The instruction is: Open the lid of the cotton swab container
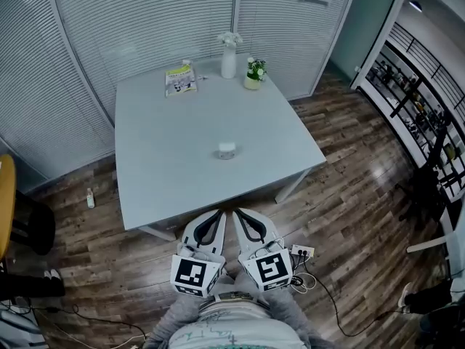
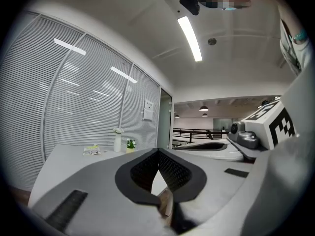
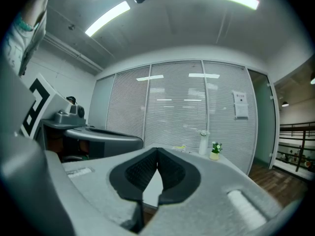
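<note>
The cotton swab container [image 1: 227, 150] is a small white round box with its lid on, standing alone near the middle of the grey table [image 1: 167, 166]. Both grippers hang side by side in front of the table's near edge, well short of the container. My left gripper [image 1: 217, 214] is shut with nothing in it, its tips meeting in the left gripper view [image 2: 158, 151]. My right gripper [image 1: 237, 213] is likewise shut and empty, tips touching in the right gripper view [image 3: 157, 150]. The container is hidden behind the jaws in both gripper views.
At the table's far edge lie a green-and-white packet [image 1: 180, 78], a white vase [image 1: 229, 57] and a small potted plant [image 1: 255, 73]. Blinds close off the back. Cables and a power strip [image 1: 301, 252] lie on the wood floor on the right. A small bottle [image 1: 90, 198] stands left of the table.
</note>
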Motion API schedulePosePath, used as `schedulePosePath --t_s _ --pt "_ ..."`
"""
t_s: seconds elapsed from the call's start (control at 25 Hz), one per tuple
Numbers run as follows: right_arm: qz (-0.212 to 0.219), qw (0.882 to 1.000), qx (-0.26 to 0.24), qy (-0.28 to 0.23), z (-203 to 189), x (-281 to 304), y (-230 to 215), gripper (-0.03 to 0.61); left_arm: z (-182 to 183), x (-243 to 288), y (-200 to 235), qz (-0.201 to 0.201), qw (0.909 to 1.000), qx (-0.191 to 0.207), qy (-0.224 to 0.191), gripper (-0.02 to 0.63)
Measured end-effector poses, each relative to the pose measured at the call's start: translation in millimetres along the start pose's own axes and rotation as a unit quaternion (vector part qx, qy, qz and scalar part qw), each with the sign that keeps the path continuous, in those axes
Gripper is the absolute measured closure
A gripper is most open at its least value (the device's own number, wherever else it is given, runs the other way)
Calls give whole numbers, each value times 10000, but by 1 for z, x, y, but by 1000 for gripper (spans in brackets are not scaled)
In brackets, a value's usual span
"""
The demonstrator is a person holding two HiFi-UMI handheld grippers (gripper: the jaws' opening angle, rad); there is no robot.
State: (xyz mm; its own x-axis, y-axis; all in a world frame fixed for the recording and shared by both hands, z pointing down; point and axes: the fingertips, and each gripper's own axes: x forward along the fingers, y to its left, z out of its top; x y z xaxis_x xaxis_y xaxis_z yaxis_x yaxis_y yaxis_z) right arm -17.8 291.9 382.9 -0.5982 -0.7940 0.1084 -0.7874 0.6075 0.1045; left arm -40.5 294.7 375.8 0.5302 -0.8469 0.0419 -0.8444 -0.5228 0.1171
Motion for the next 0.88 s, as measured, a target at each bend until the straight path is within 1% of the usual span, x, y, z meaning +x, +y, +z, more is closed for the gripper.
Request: schedulePosePath --t_s 0.28,0.48,0.6,0.88 --pt "50 9999 47 123 -2 10 -2 577 0 8 7 9 10000 -68 6 615" --pt "122 9999 18 89 -3 24 -13 577 4 22 18 87 9999 -93 -42 615" --pt "148 9999 58 68 0 36 -27 577 7 41 24 122 9999 -53 -50 615" --pt "280 9996 77 13 1 85 -74 577 12 104 47 171 9999 -17 -10 615"
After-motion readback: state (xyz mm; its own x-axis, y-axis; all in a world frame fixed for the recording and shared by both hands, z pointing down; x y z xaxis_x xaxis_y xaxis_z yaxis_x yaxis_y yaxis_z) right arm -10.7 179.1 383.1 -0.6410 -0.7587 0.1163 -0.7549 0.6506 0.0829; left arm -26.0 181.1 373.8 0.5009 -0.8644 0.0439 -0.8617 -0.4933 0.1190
